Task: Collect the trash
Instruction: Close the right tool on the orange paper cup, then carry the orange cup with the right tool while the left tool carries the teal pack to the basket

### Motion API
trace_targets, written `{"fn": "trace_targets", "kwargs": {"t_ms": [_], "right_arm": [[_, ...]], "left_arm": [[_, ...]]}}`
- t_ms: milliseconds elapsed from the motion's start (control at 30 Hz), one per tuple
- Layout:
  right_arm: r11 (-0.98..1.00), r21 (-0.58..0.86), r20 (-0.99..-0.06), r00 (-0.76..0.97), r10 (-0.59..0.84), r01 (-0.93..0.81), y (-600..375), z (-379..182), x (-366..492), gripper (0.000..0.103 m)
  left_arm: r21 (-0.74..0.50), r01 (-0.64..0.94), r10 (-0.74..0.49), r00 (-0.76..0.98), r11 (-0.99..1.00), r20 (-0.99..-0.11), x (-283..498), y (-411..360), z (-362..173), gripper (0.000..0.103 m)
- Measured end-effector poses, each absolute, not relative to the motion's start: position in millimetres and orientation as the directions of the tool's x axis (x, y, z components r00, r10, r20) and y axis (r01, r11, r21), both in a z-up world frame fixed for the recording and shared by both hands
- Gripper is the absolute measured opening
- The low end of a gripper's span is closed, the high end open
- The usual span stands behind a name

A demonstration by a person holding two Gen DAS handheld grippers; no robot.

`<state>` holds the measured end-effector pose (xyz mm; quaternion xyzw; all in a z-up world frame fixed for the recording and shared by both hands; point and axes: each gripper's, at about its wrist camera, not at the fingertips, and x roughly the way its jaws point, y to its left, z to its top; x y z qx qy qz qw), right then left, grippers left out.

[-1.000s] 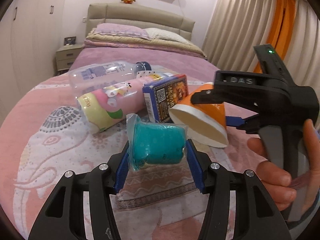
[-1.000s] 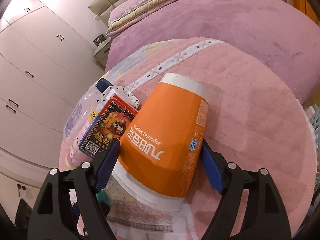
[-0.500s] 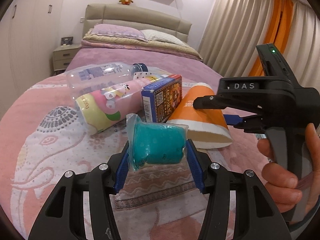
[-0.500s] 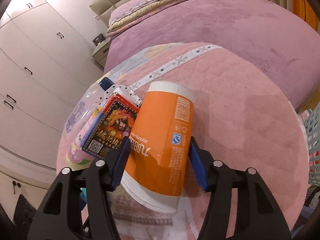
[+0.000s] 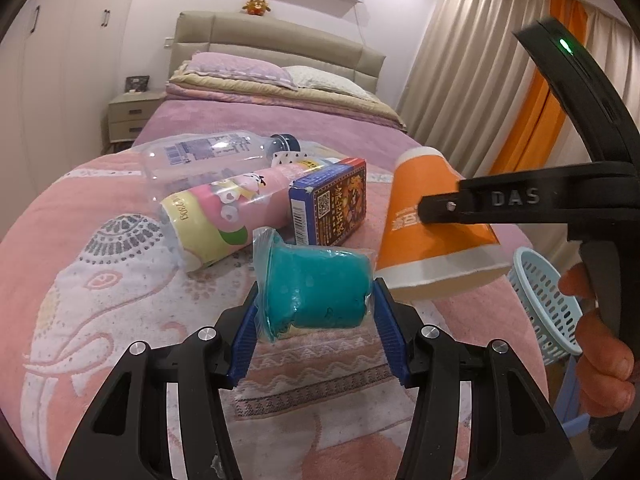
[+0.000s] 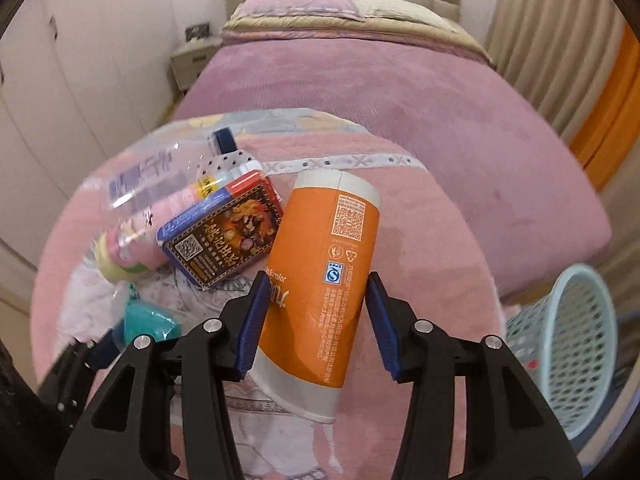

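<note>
Pink elephant-patterned blanket [image 5: 100,288] covered the foot of the bed, and on it lay a clear bottle [image 5: 208,156], a pink tube [image 5: 224,216] and a dark printed box [image 5: 332,208], side by side. Nearer the bed's foot edge, the left gripper [image 5: 316,312] was clamped on a teal wrapped cup [image 5: 316,292]. Rightward, the right gripper [image 6: 316,316], whose jaws had just been closing, pinched an orange paper cup [image 6: 324,264], clear of the blanket. Past the bed's right edge stood a pale blue basket [image 6: 568,344].

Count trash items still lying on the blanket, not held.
3: clear plastic bottle farthest back, pink cartoon bottle in front of it, dark printed box beside that, right of it. More could hide behind them.
</note>
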<state>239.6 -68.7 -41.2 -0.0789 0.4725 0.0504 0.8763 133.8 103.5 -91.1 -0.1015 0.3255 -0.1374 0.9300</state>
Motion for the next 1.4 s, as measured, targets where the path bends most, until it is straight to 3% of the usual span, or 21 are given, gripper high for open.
{"fn": "trace_targets", "kwargs": {"t_ms": [100, 167, 667, 1100, 1400], "right_arm": [[0.98, -0.093, -0.836, 0.548, 0.018, -0.175, -62, -41, 245, 0.048], [0.982, 0.013, -0.856, 0.506, 0.109, -0.189, -64, -49, 254, 0.048], [0.939, 0.343, -0.845, 0.43, 0.318, -0.021, -105, -98, 275, 0.049], [0.931, 0.365, -0.792, 0.528, 0.307, 0.007, -168, -68, 214, 0.046], [0.966, 0.255, -0.7, 0.696, 0.16, 0.035, -236, -8, 158, 0.046]], "left_arm": [[-0.281, 0.195, -0.328, 0.75, 0.94, -0.575, 133, 104, -92, 0.051], [-0.289, 0.194, -0.332, 0.75, 0.938, -0.573, 133, 106, -92, 0.051], [-0.291, 0.21, -0.346, 0.743, 0.933, -0.573, 137, 105, -92, 0.051], [-0.234, 0.229, -0.326, 0.736, 0.945, -0.594, 135, 88, -89, 0.051], [-0.196, 0.406, -0.446, 0.729, 0.893, -0.519, 111, 5, -29, 0.051]]}}
